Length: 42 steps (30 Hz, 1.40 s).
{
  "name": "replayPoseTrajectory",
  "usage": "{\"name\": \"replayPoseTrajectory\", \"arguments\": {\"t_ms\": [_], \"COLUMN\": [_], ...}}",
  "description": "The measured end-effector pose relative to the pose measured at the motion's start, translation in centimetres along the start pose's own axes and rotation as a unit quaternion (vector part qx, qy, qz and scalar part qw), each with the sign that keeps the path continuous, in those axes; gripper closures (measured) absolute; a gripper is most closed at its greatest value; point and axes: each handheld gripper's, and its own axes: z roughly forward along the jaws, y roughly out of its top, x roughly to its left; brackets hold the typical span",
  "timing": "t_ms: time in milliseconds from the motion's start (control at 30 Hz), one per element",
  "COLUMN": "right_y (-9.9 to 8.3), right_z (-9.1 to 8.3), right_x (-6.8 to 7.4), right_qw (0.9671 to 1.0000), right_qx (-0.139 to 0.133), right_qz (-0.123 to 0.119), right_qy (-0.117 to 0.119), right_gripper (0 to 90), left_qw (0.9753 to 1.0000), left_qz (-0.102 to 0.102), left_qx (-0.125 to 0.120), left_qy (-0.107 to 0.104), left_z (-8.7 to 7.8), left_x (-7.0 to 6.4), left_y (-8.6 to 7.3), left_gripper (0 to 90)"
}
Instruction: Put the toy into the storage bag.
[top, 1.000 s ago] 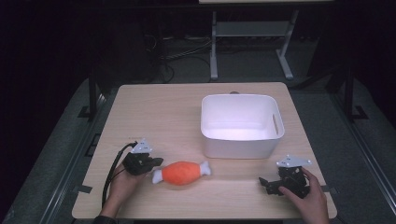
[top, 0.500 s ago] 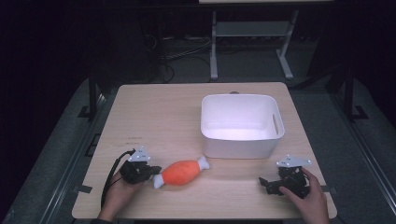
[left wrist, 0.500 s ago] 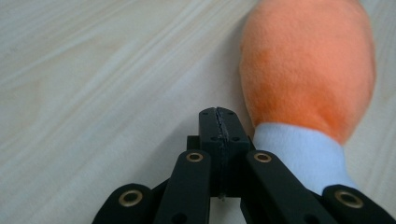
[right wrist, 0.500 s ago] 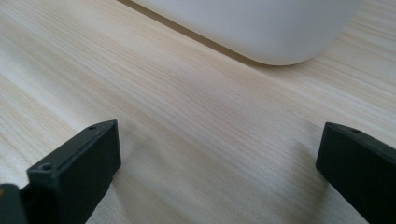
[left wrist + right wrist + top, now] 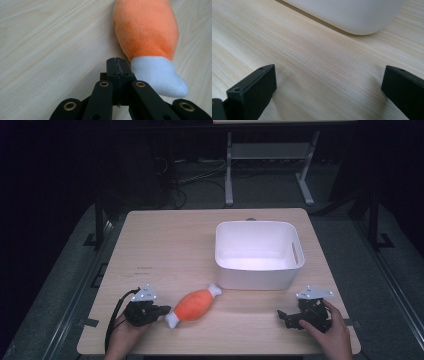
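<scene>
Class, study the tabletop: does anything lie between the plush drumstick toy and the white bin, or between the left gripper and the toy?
Nothing visible does. The plush drumstick lies on bare wood with its far white end close to the white bin. The left gripper, jaws shut, sits right beside the toy's near white end.

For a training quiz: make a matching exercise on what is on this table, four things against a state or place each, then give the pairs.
Things:
1. left claw
2. right claw
3. plush toy
4. white bin

States or places:
A. open wide over bare wood
B. lying on the table beside the left claw
C. shut, holding nothing
D. upright, nothing seen inside, right half of the table

Pairs: 1-C, 2-A, 3-B, 4-D
</scene>
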Motion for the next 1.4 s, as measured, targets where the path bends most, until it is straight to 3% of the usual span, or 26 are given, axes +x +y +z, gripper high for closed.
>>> {"name": "replayPoseTrajectory", "arguments": {"t_ms": [267, 500, 700, 967, 1233, 1400], "right_y": [0.0, 0.0, 0.0, 0.0, 0.0, 0.0], "right_z": [0.0, 0.0, 0.0, 0.0, 0.0, 0.0], "right_x": [0.0, 0.0, 0.0, 0.0, 0.0, 0.0], "right_qw": [1.0000, 1.0000, 1.0000, 1.0000, 1.0000, 1.0000], "right_qx": [-0.001, -0.001, 0.000, 0.000, 0.000, -0.001], "right_qz": [-0.002, -0.002, 0.000, 0.000, 0.000, 0.000], "right_qy": [0.000, 0.000, 0.000, 0.000, 0.000, 0.000], "right_gripper": [0.0, 0.0, 0.0, 0.0, 0.0, 0.0], "left_qw": [0.9999, 0.9998, 0.9995, 0.9984, 0.9972, 0.9969], "left_qz": [-0.012, -0.019, -0.027, -0.043, -0.050, -0.051], "left_qx": [-0.003, -0.005, -0.001, -0.011, -0.020, -0.033], "left_qy": [-0.007, -0.002, 0.014, 0.035, 0.052, 0.049], "left_z": [-0.3, -0.4, -0.7, -0.9, -1.2, -1.5], "left_x": [-0.7, -0.5, 0.3, 1.2, 1.9, 2.1], "left_y": [-0.6, -0.7, -0.7, -0.6, -0.2, 0.6], "left_gripper": [89.6, 87.8, 74.5, 43.9, 25.2, 19.6]}}
